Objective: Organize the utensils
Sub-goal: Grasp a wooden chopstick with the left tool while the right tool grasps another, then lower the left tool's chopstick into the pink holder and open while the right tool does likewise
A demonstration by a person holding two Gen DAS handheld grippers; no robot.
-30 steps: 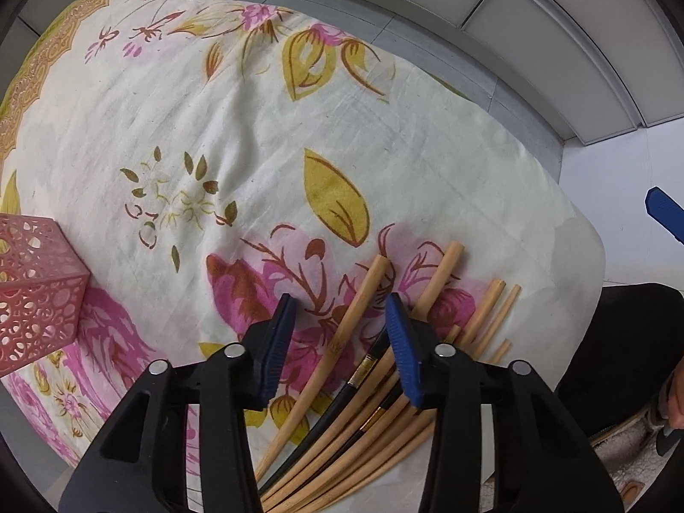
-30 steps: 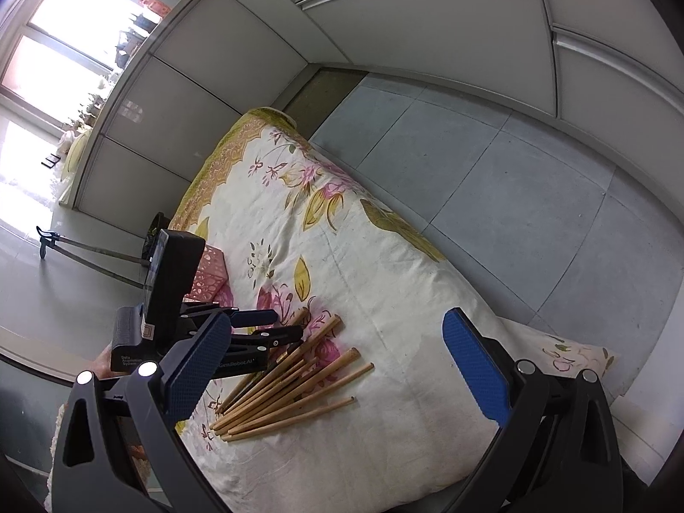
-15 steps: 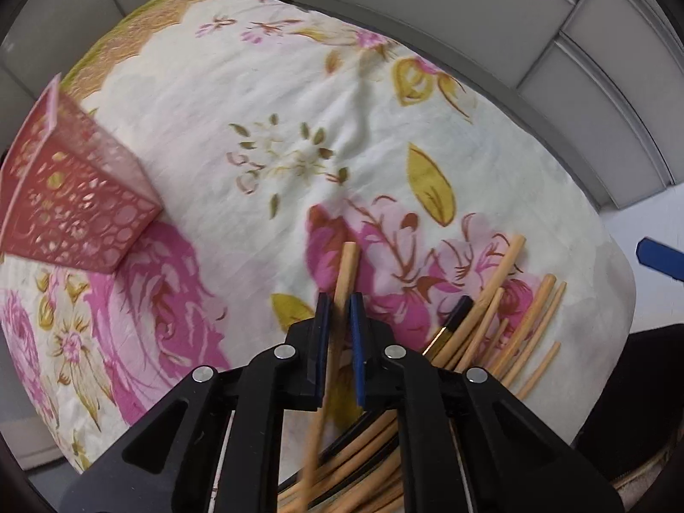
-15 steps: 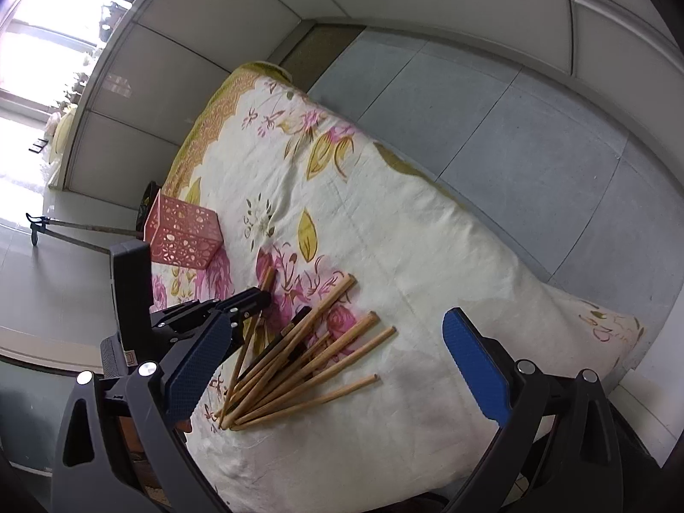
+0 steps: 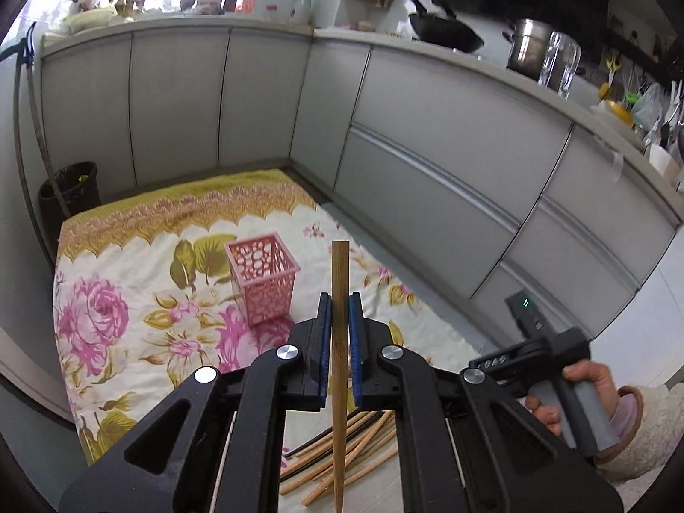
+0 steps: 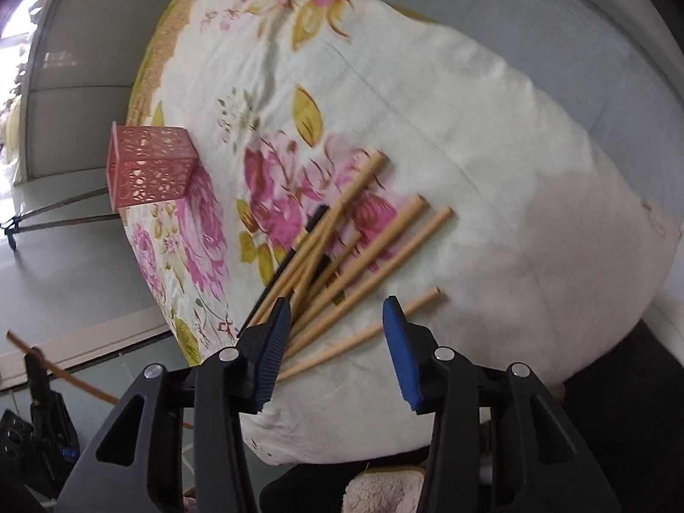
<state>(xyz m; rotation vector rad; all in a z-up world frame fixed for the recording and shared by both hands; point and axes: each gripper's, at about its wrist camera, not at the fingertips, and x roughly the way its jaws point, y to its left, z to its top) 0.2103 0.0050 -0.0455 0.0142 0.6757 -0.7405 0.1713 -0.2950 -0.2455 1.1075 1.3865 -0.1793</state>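
Item one: the left gripper [image 5: 340, 312], which we record as clamped on a single wooden chopstick [image 5: 340, 282]. Both blue pads press its sides, and the stick stands nearly upright in the left wrist view, its blunt end above the jaws and its thin end running down past the bottom of the frame. It is held clear of the cloth.

Item two: the right gripper [image 6: 337, 320], jaws parted and just now closing. We see one loose chopstick [image 6: 363, 333] lying on the cloth between the pads, but neither pad presses it, so nothing is held. The person's hand [image 5: 585, 389] grips this tool's handle at the right of the left wrist view, with a pale fleecy cuff behind it.

Item three: the chopstick pile [image 6: 333, 252], fanned out on the flowered cloth [image 6: 470, 128] near its front edge (mostly pale wood, with at least one black stick among them). The thin ends gather toward the right gripper; the blunt ends spread away from it.

Item four: the pink holder [image 5: 261, 282], a square openwork basket standing upright on the cloth, well apart from the pile and toward the cloth's far left side. We cannot see anything inside it.

Item five, surroundings: grey cabinet fronts [image 5: 427, 171] run behind the cloth, and a dark bin [image 5: 70, 188] stands beyond its far left corner.
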